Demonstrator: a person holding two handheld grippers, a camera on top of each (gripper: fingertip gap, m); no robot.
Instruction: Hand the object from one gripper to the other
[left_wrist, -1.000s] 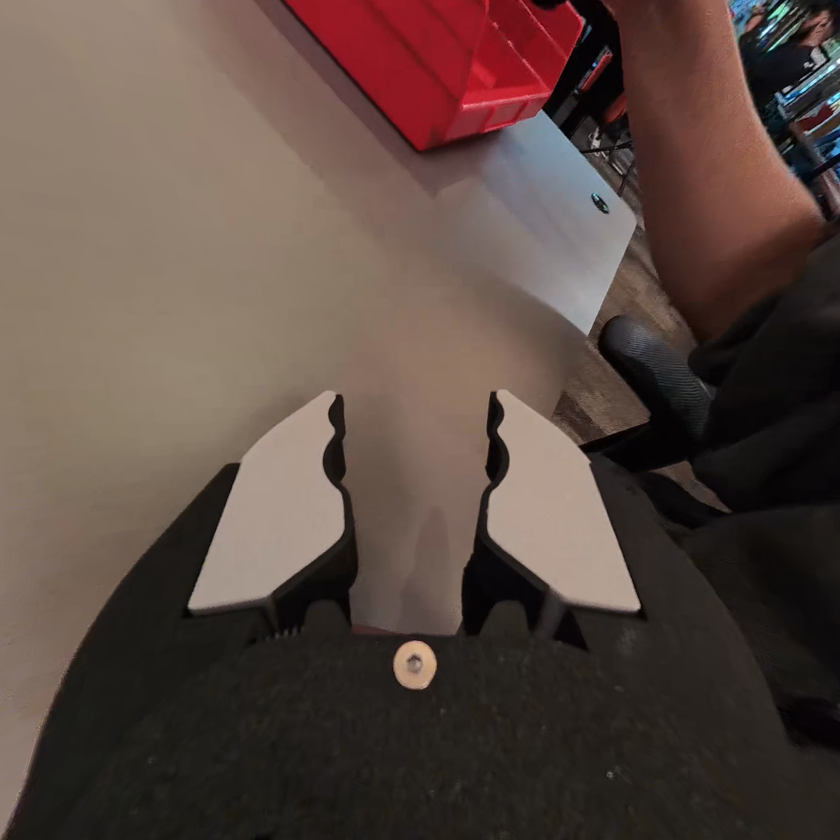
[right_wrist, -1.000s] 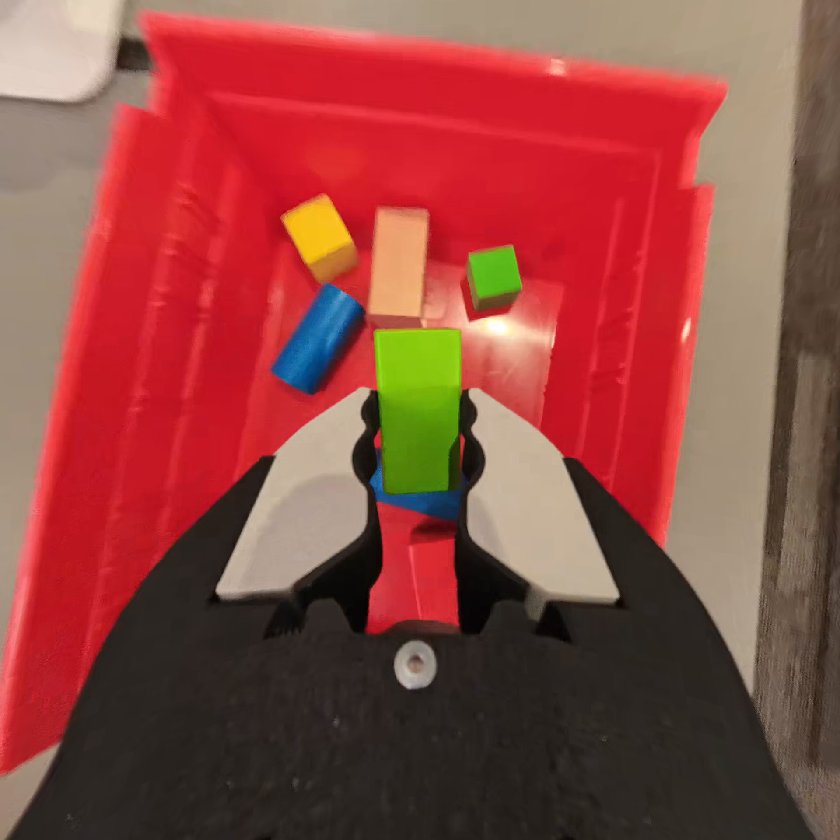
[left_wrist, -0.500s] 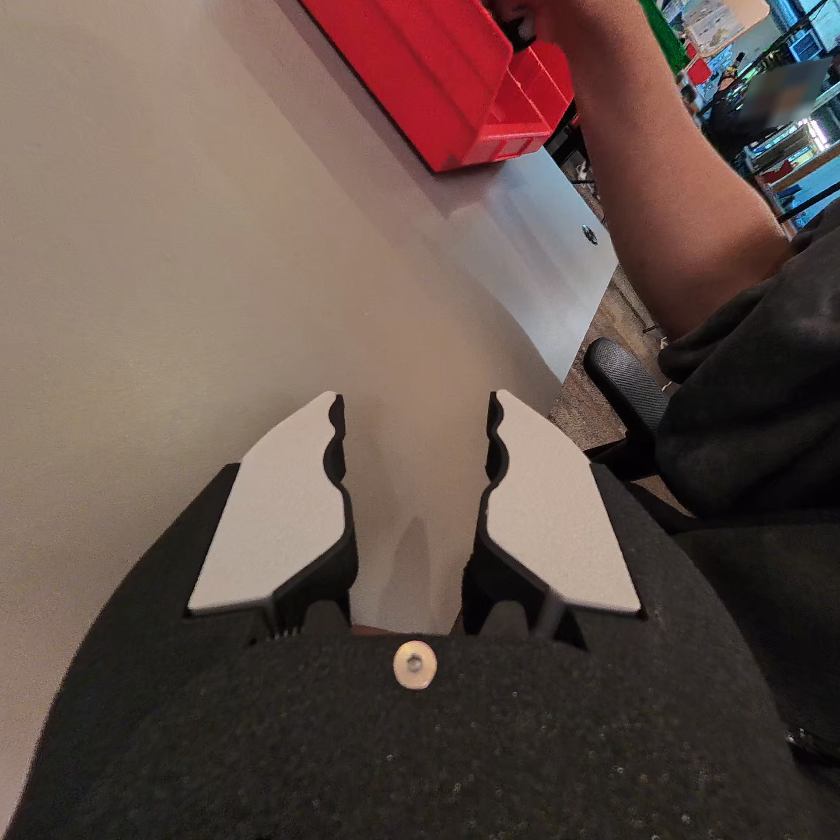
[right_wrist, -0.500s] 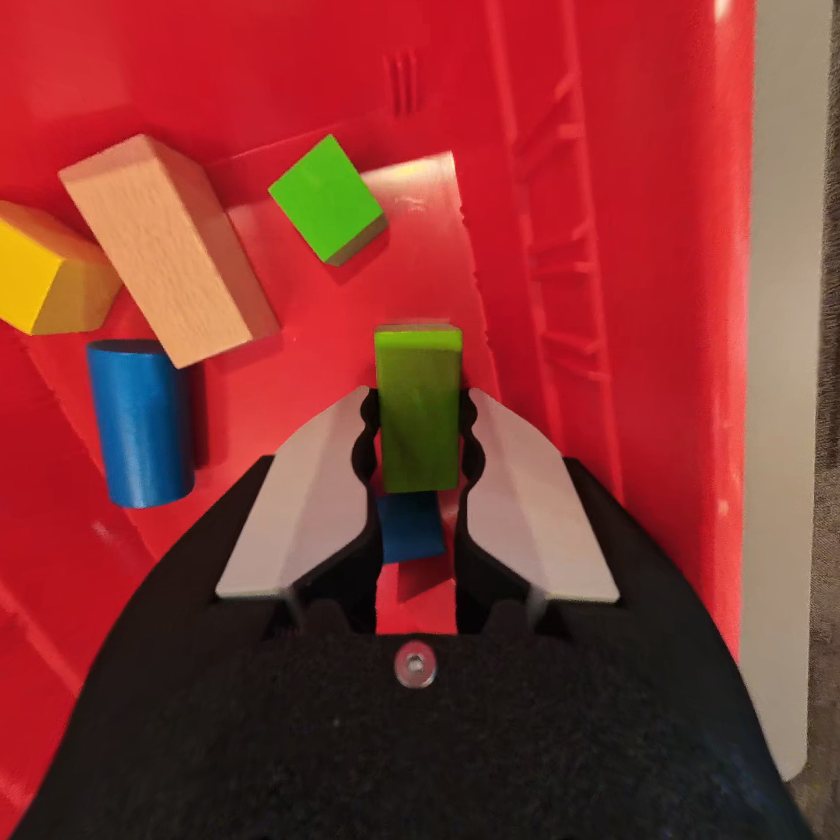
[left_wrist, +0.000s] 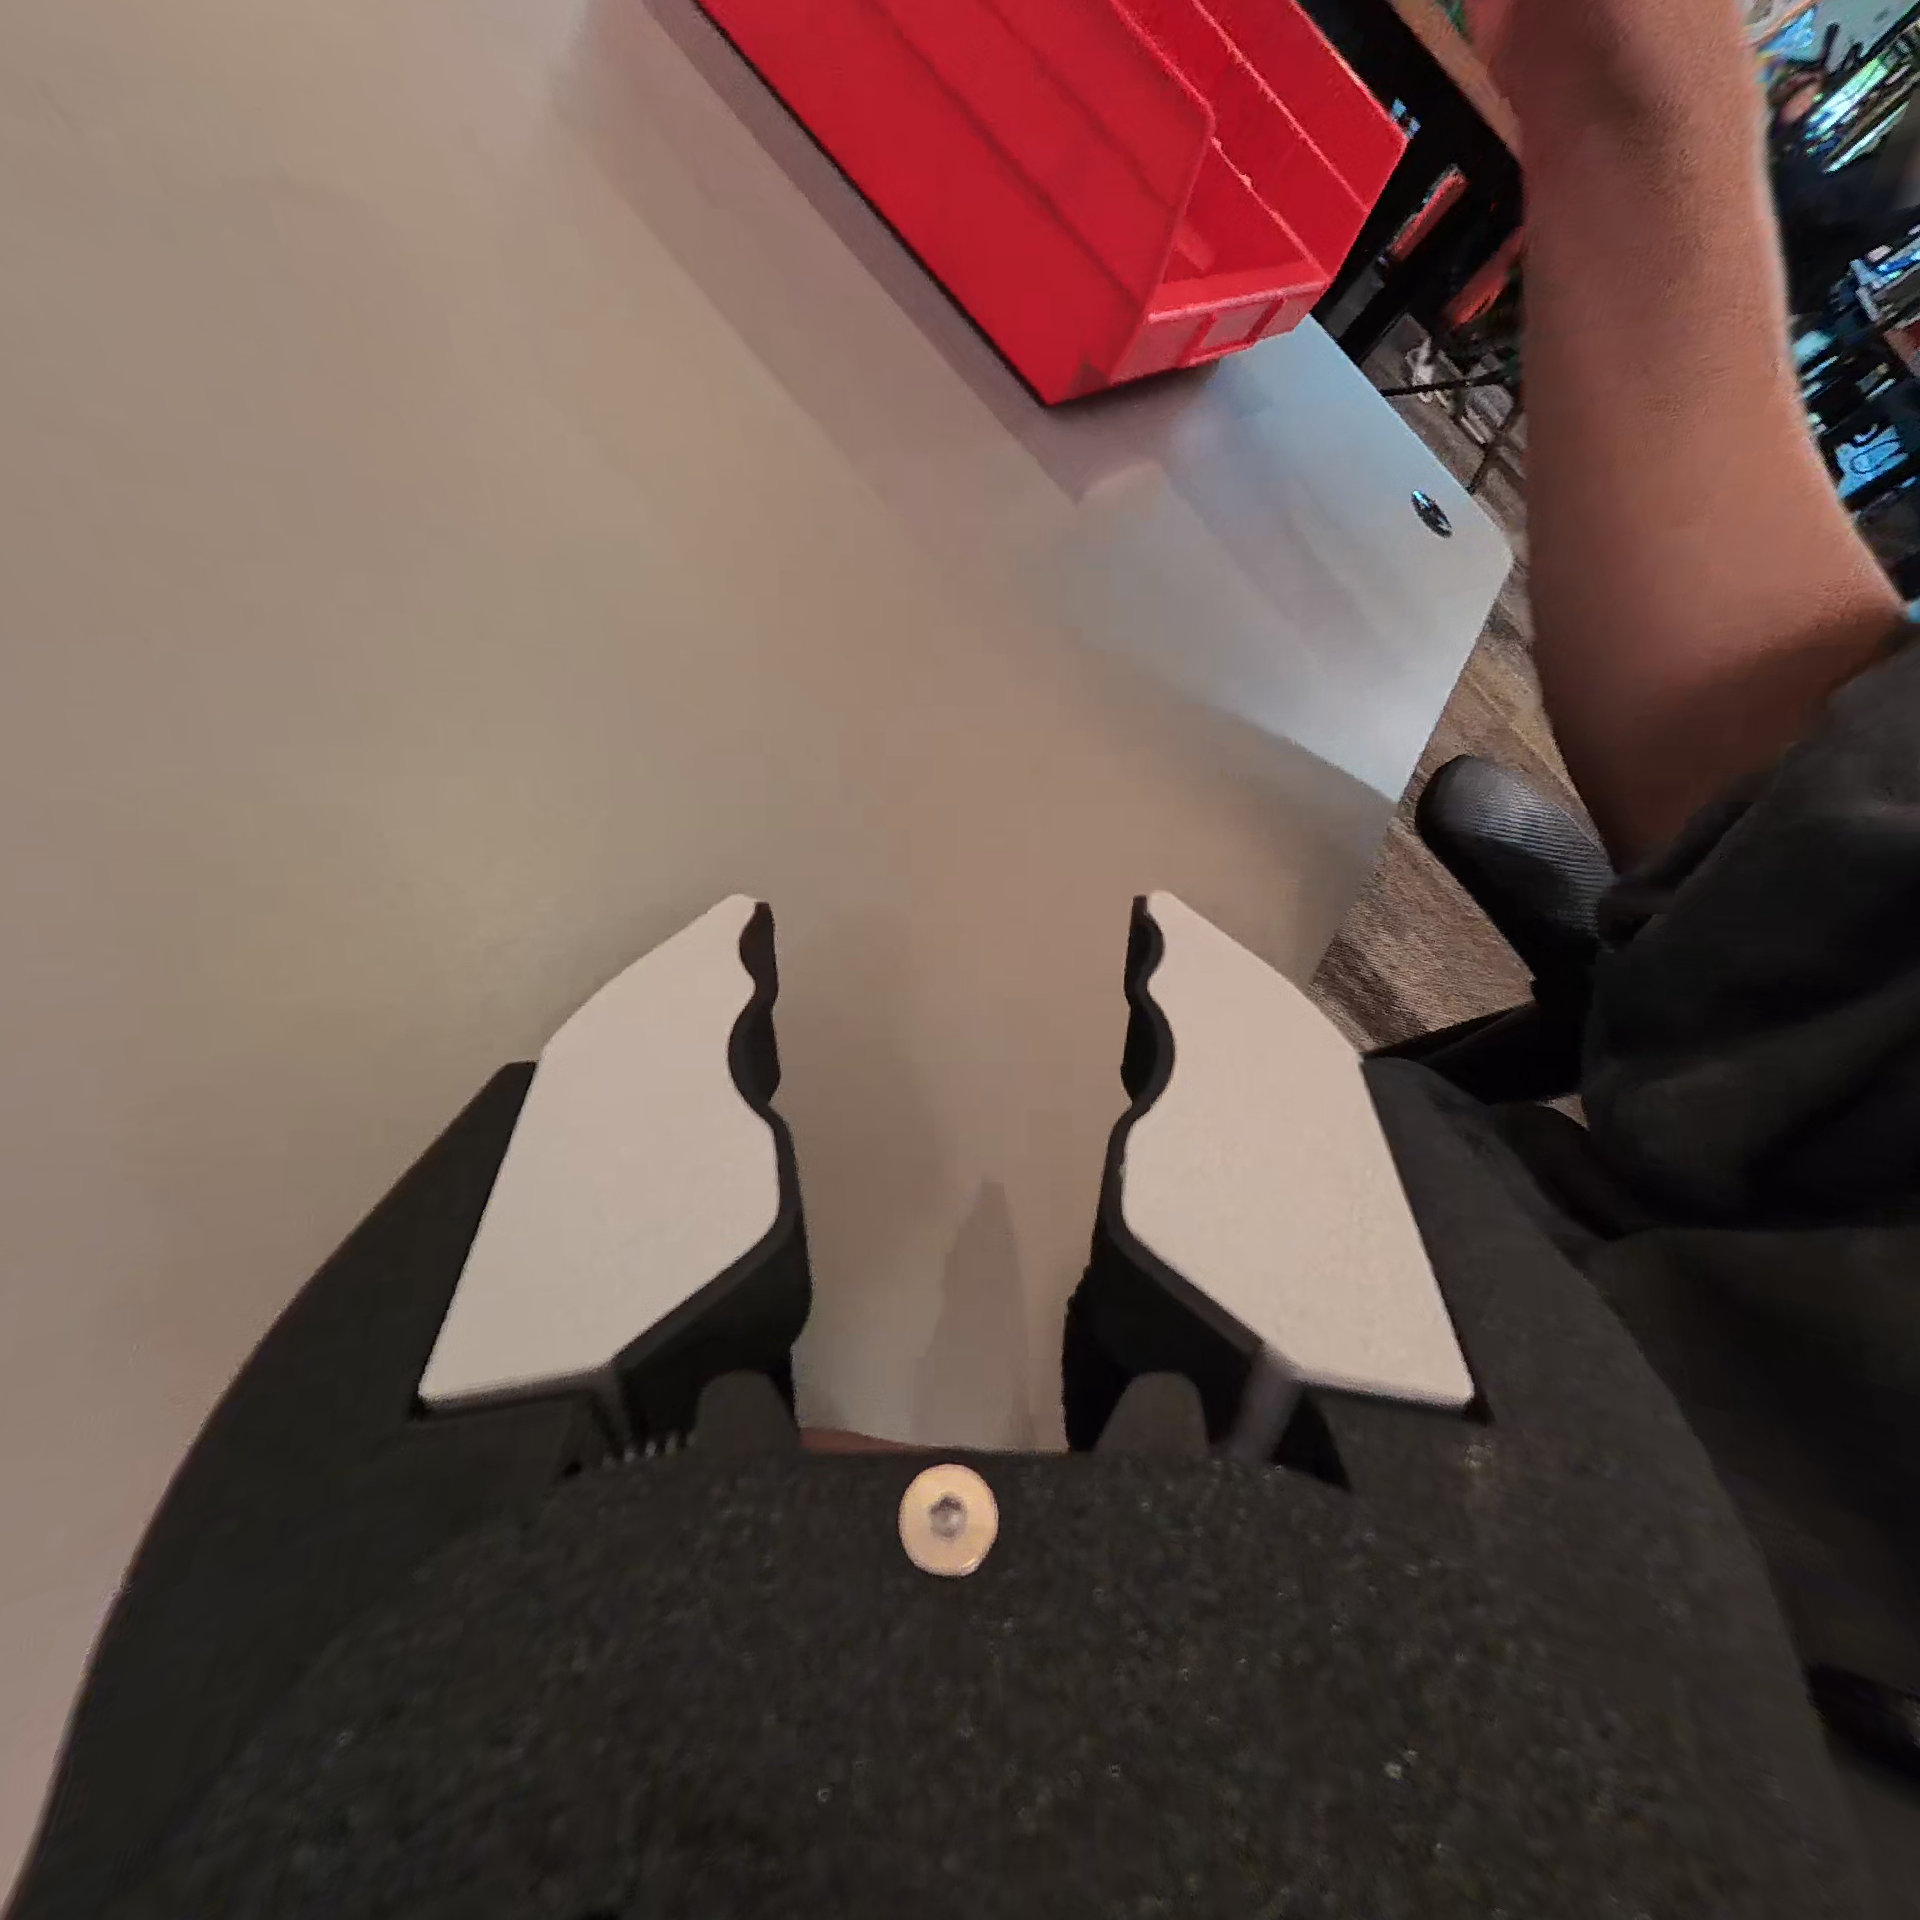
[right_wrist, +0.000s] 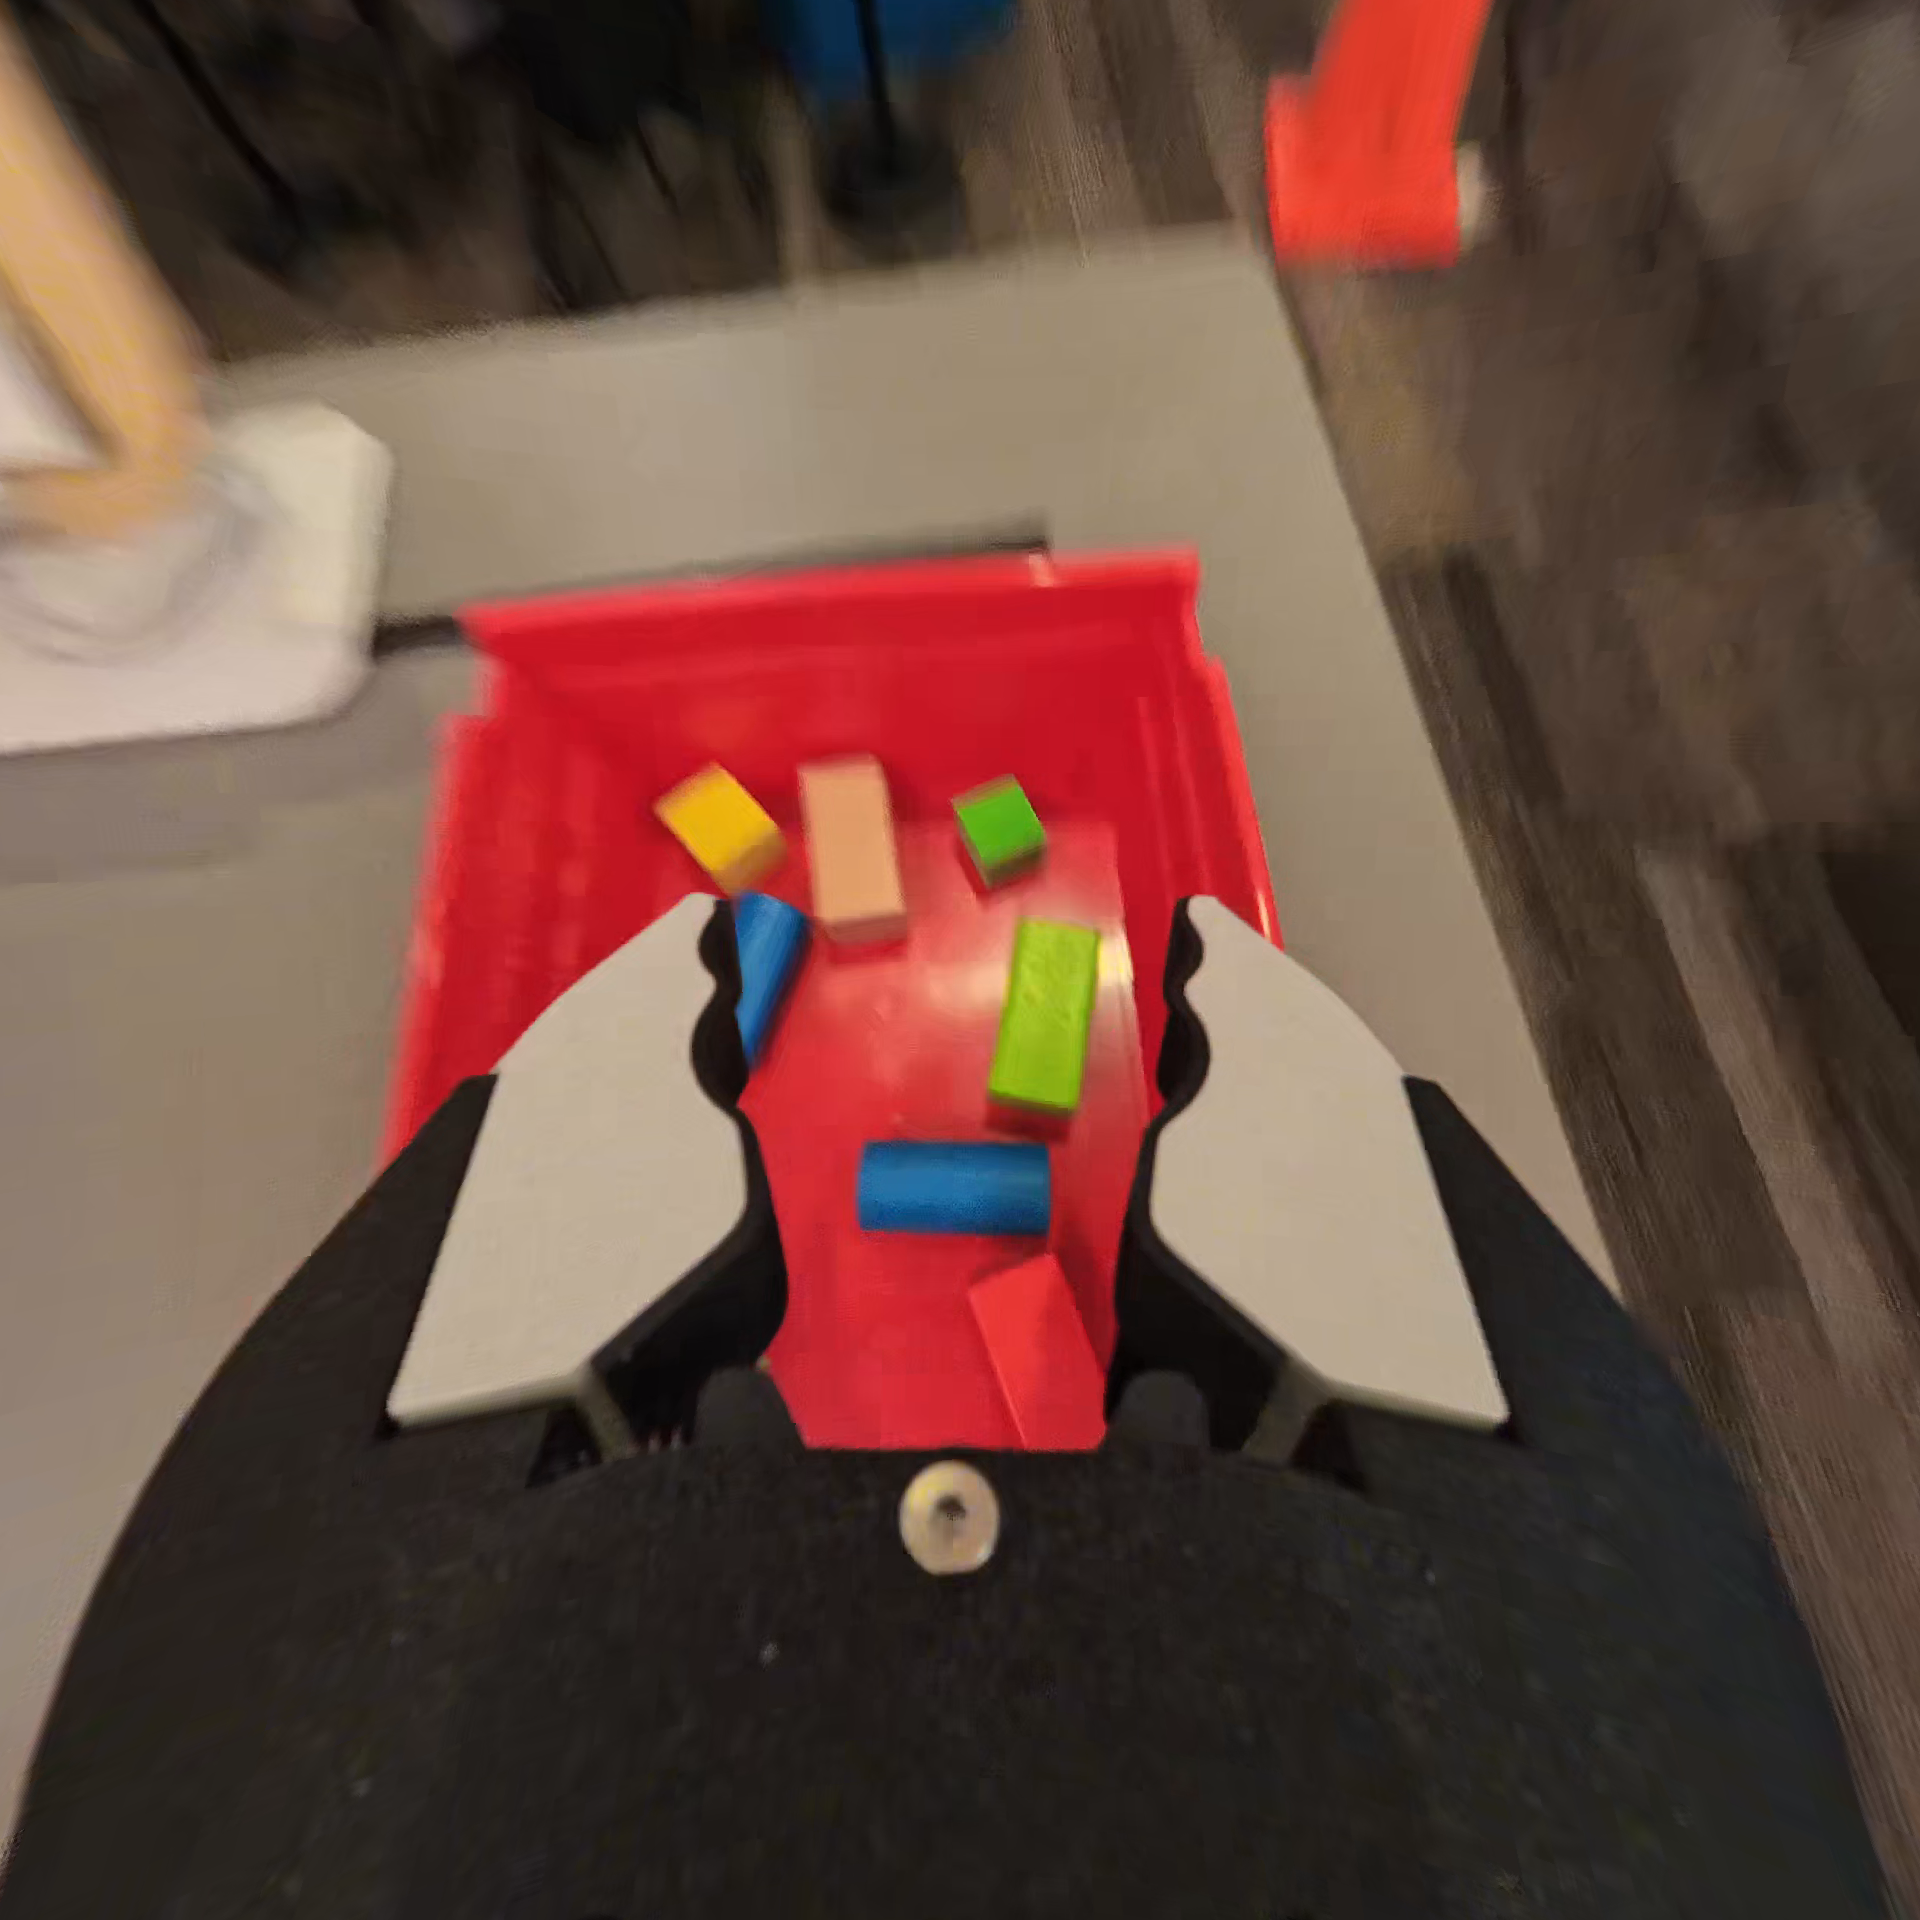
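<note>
The long green block (right_wrist: 1042, 1016) lies flat in the red bin (right_wrist: 831, 644), its long axis running away from the right hand-held gripper (right_wrist: 945, 935), which hovers above, spread wide and empty. The left hand-held gripper (left_wrist: 948, 925), likewise wide and empty, hangs over the bare bench (left_wrist: 416, 520), well apart. No legible writing shows.

A lab or workshop room, pale worktop (left_wrist: 416, 520) with a red bin (left_wrist: 1039, 187), office chair (left_wrist: 1507, 831), crowded shelves behind
</note>
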